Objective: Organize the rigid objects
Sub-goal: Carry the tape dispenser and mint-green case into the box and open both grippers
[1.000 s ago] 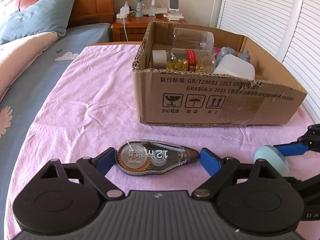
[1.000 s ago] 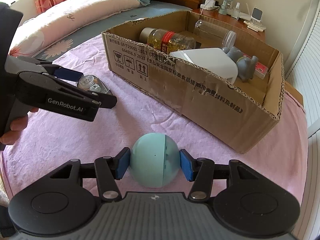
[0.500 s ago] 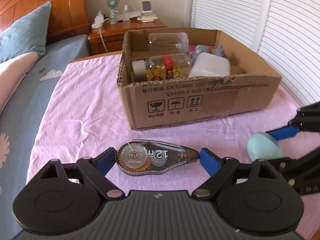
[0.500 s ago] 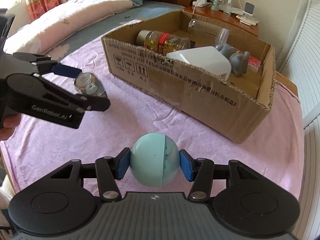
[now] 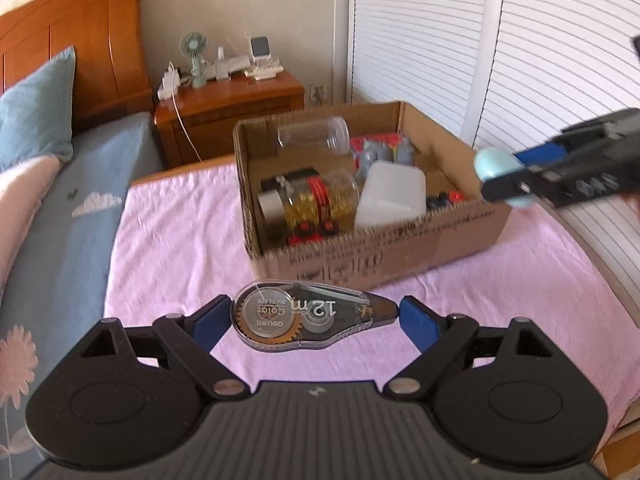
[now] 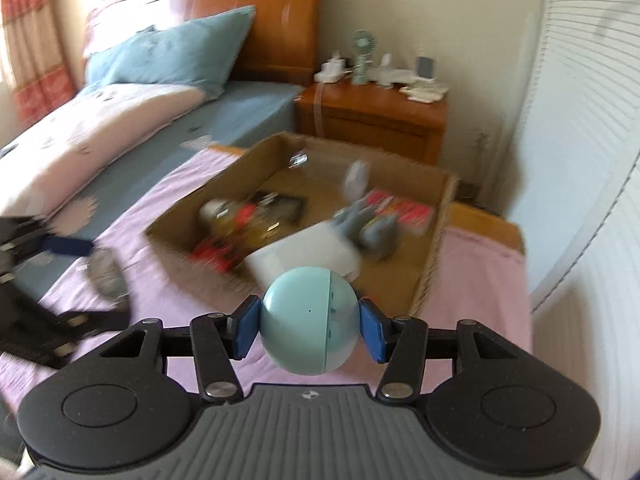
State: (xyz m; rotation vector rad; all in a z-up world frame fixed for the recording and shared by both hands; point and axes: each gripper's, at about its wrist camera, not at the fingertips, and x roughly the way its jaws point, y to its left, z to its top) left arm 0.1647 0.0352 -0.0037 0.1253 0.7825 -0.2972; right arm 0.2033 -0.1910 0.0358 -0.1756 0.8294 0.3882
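My left tongs [image 5: 316,318] pinch a clear correction tape dispenser [image 5: 308,314] end to end between their blue pads, holding it sideways in the air above the pink cloth [image 5: 176,240], short of the cardboard box [image 5: 400,248]. My right tongs [image 6: 308,326] pinch a pale blue ball [image 6: 310,320] by its two sides, and it hangs over the near right corner of the box; from the left camera the ball [image 5: 496,166] shows at the box's right edge, above the rim.

The box sits open on the pink cloth. Inside it lie a clear empty jar [image 5: 314,136] on its side at the back, a bottle of yellow capsules [image 5: 320,204] with a red label in the front left, a white plastic container [image 5: 392,196] beside it, and a grey figure [image 5: 380,154] behind that. The right camera's view of the contents is blurred.

Beyond the box stands a wooden nightstand [image 5: 228,116] carrying a small green fan [image 5: 194,54]. A blue pillow [image 6: 168,56] rests on the bed against the wooden headboard [image 5: 76,40].
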